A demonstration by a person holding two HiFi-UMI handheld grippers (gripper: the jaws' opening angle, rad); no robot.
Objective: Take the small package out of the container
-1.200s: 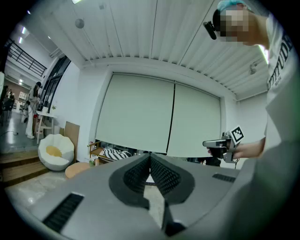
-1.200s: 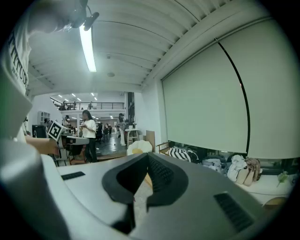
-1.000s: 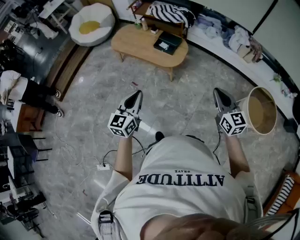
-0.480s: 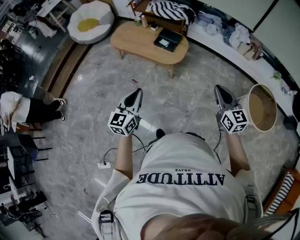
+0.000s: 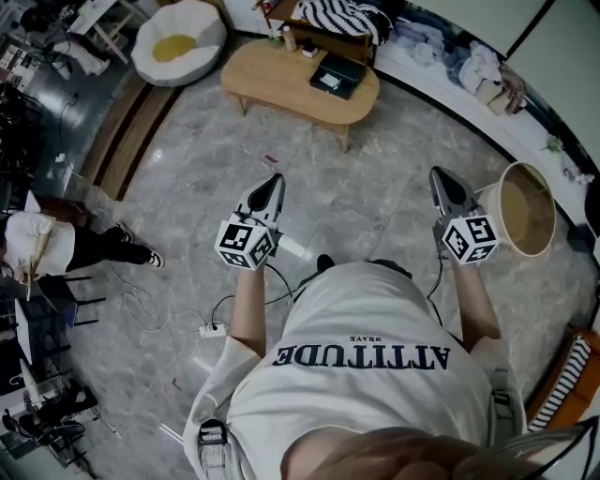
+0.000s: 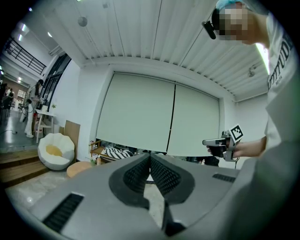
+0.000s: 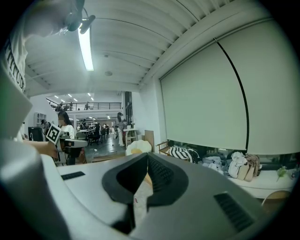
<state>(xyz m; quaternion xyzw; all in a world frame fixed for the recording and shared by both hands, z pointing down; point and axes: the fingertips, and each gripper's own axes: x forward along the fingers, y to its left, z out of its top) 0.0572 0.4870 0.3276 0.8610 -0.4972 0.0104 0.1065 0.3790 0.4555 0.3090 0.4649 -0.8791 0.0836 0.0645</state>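
Note:
Both grippers are held at chest height over the marble floor, pointing toward a low wooden table (image 5: 281, 80). A black open box (image 5: 337, 75) with something small and white in it lies on that table, well beyond the jaws. A round beige basket (image 5: 525, 211) stands on the floor just right of my right gripper (image 5: 438, 174). My left gripper (image 5: 274, 179) is shut with its ribbed pads (image 6: 161, 174) meeting at the tip and nothing between them. The right gripper's jaws also meet, empty, in the right gripper view (image 7: 147, 156).
A white round seat with a yellow cushion (image 5: 178, 42) stands far left of the table. A chair with striped cloth (image 5: 347, 17) sits behind it, and a ledge with bags (image 5: 478, 70) runs along the back right. A power strip and cables (image 5: 208, 330) lie on the floor; a bystander (image 5: 56, 246) is at left.
The bystander at the left has walked on across the floor. The view has tipped slightly, so the table sits a little higher. Both grippers have hardly moved and stay shut.

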